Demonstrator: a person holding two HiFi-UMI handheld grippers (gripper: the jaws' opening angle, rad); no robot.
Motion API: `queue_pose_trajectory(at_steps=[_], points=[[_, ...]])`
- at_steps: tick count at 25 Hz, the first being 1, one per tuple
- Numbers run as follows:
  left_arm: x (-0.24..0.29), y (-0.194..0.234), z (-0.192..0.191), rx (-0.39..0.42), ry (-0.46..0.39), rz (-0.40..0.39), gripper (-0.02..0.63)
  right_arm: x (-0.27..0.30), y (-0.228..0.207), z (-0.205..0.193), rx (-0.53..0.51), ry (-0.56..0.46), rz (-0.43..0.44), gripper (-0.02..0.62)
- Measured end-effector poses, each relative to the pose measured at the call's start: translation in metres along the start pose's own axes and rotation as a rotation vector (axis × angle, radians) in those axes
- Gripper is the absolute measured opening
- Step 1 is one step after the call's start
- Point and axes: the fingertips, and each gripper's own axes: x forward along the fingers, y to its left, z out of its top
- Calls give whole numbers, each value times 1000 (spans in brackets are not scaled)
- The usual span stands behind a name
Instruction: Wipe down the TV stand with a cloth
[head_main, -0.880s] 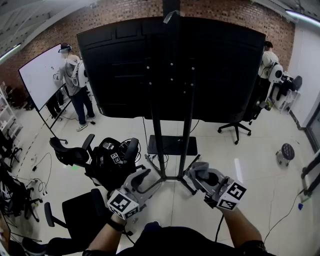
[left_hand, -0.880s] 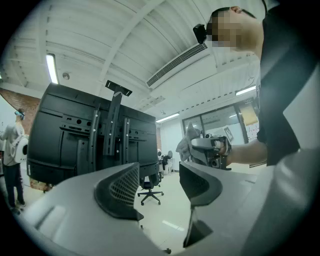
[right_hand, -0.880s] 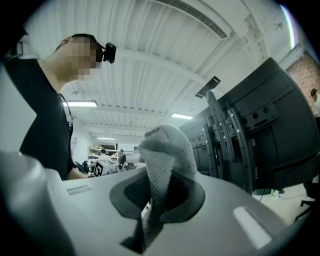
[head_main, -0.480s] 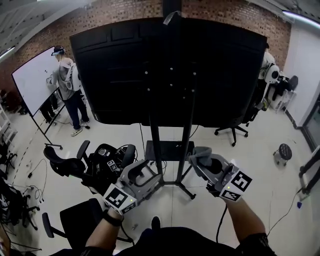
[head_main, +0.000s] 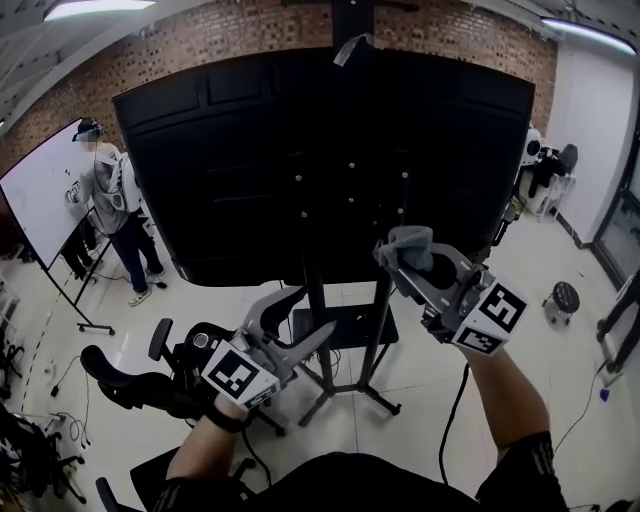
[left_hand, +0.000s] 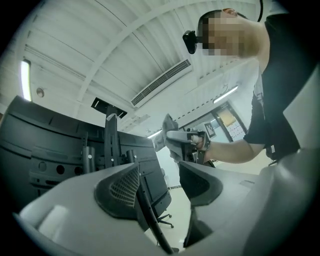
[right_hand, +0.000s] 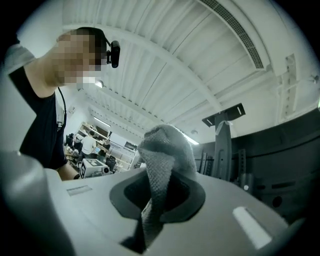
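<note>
The right gripper (head_main: 415, 262) is clamped shut on a soft grey woven cloth (head_main: 403, 240). A round bunch of the cloth sticks out past its tips. This gripper is held up high on the right, close to the tall black metal TV stand (head_main: 379, 320) and just under the back of the big black flat screen (head_main: 300, 150). I cannot tell if the cloth is touching the stand yet. The left gripper (head_main: 300, 322) is lower and to the left. Its jaws are apart and it holds nothing. I think the wiping is just about to start. To do it well, push the round bunch of cloth flat against the right pole, so that lots of cloth rubs the metal and not the hard tips. Start at the top and slide down in long, slow strokes. That way the dust falls onto parts that have not been wiped yet. Keep the squeeze tight, because a loose cloth could slip out when it drags. Do the left pole the same way, then the small black shelf (head_main: 345, 322) between the poles, and do the feet on the floor last. The stand is tall and thin, so it may wobble. The empty left gripper could rest on a pole to keep it steady. Stay clear of the black office chair (head_main: 130, 368) on the near left.
</note>
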Motion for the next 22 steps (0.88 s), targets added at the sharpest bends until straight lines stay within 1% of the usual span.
queue_pose_trajectory(at_steps=[4, 8, 11, 14, 18, 22], points=[[14, 25, 12, 28, -23, -50, 272, 32, -36, 30, -62, -16, -45, 29], [30, 38, 23, 53, -42, -70, 272, 58, -66, 56, -147, 15, -69, 29], [45, 47, 33, 43, -59, -83, 272, 77, -91, 77, -207, 34, -83, 29], [57, 56, 42, 16, -69, -82, 272, 96, -114, 92, -230, 52, -75, 29], [71, 68, 54, 72, -54, -69, 272, 122, -147, 102, -293, 97, -98, 29], [85, 81, 71, 119, -58, -52, 272, 146, -187, 126, -317, 115, -124, 29]])
